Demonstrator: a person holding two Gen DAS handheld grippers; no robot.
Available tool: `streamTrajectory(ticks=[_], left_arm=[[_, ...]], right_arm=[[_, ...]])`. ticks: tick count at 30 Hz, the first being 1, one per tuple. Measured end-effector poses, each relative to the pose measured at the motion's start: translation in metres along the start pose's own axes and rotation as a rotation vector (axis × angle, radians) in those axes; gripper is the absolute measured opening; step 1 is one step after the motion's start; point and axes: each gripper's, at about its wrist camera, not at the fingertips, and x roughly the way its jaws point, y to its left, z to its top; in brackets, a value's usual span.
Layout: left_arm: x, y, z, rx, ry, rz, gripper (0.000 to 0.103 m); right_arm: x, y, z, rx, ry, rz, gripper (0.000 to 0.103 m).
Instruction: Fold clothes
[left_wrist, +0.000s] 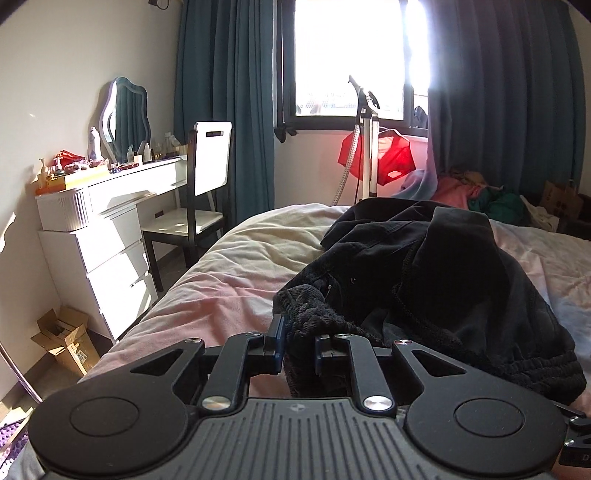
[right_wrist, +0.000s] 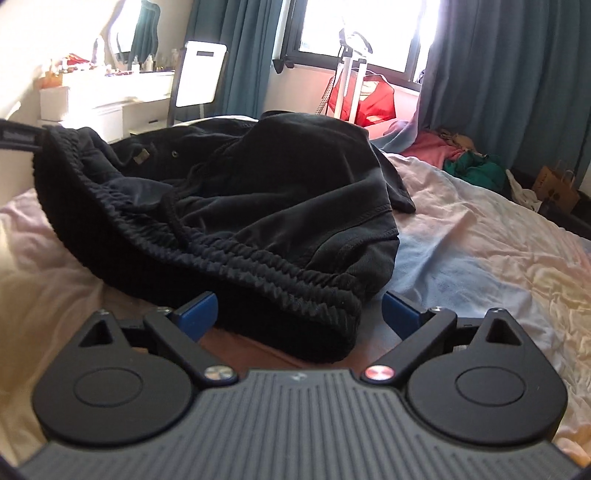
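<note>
A black garment with a ribbed elastic waistband (left_wrist: 424, 273) lies crumpled on the bed; it also shows in the right wrist view (right_wrist: 258, 192). My left gripper (left_wrist: 300, 347) is shut on one end of the waistband, and the cloth bunches between its blue pads. My right gripper (right_wrist: 299, 314) is open, its blue fingers (right_wrist: 199, 314) spread on either side of the other end of the waistband (right_wrist: 295, 295), which lies between them on the bed. The left gripper's tip shows at the far left of the right wrist view (right_wrist: 18, 138).
The bed (left_wrist: 229, 273) has a rumpled pink and cream sheet. A white dresser (left_wrist: 110, 221) and chair (left_wrist: 207, 184) stand to the left. A garment steamer with a red cloth (left_wrist: 380, 155) stands by the window. A pile of clothes (left_wrist: 476, 192) lies at the far right.
</note>
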Motion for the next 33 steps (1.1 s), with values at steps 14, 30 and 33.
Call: streamTrajectory(ticks=[14,30,33], left_arm=[[0.025,-0.01,-0.008,0.079,0.079,-0.022,0.019],[-0.001,0.004,-0.023,0.04,0.329,-0.186,0.055],[-0.015,0.012,-0.015,0.003,0.294,-0.225,0.07]], right_arm=[[0.02,-0.012,-0.007,0.023,-0.085,-0.109,0.045],[0.006,-0.067,-0.024,0.35,0.167,0.027,0.016],[-0.021,-0.078,-0.021,0.404,0.112,0.079,0.016]])
